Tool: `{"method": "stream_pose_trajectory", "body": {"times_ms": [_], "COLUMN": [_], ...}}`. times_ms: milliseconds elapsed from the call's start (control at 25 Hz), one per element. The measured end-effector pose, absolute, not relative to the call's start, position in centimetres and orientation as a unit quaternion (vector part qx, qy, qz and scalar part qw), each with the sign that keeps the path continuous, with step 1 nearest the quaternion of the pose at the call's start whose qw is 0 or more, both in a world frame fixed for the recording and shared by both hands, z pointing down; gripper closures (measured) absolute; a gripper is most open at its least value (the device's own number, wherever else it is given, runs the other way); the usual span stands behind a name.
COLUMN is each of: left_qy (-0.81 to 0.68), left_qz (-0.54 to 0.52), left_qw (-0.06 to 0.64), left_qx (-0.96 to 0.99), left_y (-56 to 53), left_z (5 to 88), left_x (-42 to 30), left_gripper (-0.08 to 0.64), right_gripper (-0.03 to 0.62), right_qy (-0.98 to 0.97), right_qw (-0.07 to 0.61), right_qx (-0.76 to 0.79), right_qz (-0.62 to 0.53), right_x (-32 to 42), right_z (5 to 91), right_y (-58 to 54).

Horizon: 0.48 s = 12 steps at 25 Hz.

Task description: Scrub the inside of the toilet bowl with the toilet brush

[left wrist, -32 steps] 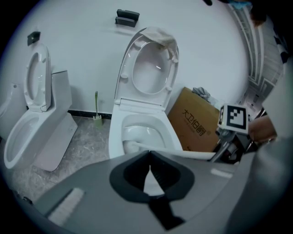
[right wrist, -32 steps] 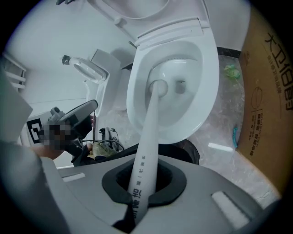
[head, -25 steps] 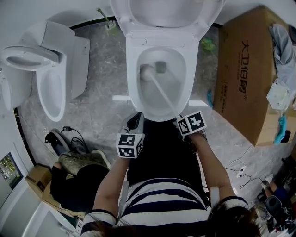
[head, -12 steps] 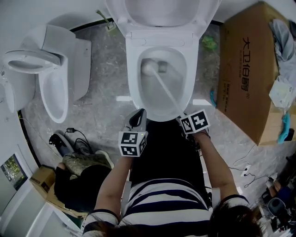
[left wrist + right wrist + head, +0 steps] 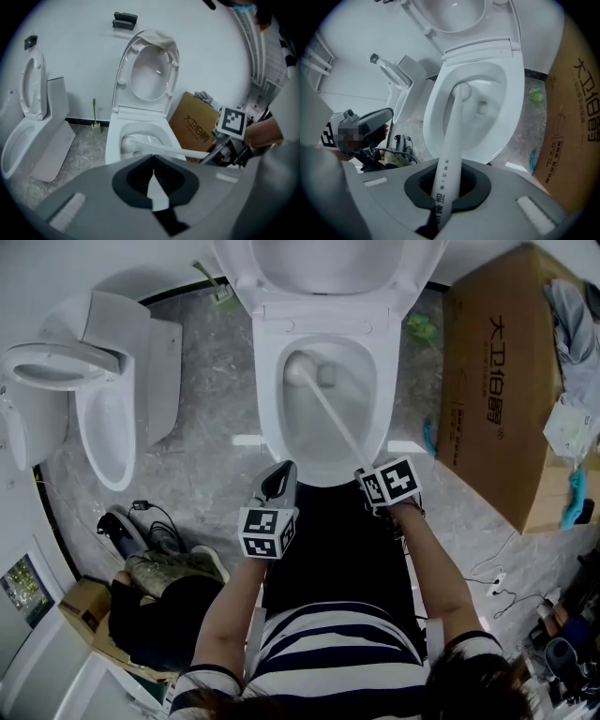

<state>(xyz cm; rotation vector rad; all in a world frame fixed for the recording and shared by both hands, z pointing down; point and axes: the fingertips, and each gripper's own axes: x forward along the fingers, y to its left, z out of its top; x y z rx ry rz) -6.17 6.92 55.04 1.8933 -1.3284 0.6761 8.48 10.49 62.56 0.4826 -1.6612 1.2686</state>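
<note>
Here we stand over the open toilet [image 5: 265,381], its lid tipped up and its white bowl directly below us. To our right a big cardboard box [image 5: 497,399] sits on the grey marbled floor [image 5: 211,381], just beside the bowl. To our left, a second toilet [image 5: 103,418] stands apart, its seat raised as well. The toilet brush [image 5: 330,421] runs slantwise inside the bowl. Its white handle [image 5: 452,140] rises toward the front rim on our right, and its head [image 5: 298,374] sits at the back left of the bowl, next to the drain opening [image 5: 327,374]. Our right gripper [image 5: 364,476] is clamped on the upper end of that handle, jaws closed round it just past the front rim. Our left gripper [image 5: 280,474] holds nothing. Its jaws are pressed together, and it hovers at the front left of the rim, near the right one but clear of the brush.
</note>
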Motion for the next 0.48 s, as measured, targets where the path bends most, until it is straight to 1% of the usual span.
{"method": "stream_pose_trajectory", "body": {"times_ms": [280,480], "left_qy": [-0.519,-0.507], "left_qz": [0.241,0.23], "left_qw": [0.363,0.353], "left_qx": [0.736,0.752], "left_y": [6.3,6.1], "left_z": [54.8,54.2], "left_x": [-7.1,-7.0], "left_gripper": [0.56,0.56], "right_gripper": [0.589,0.589], "right_qy": [-0.68,-0.678], "right_qw": [0.495,0.499], "right_qx": [0.205,0.212], "right_qz": [0.501,0.496], "right_x": [8.4,8.5], "right_z": [63.0,62.7], "right_y": [9.3,8.9]}}
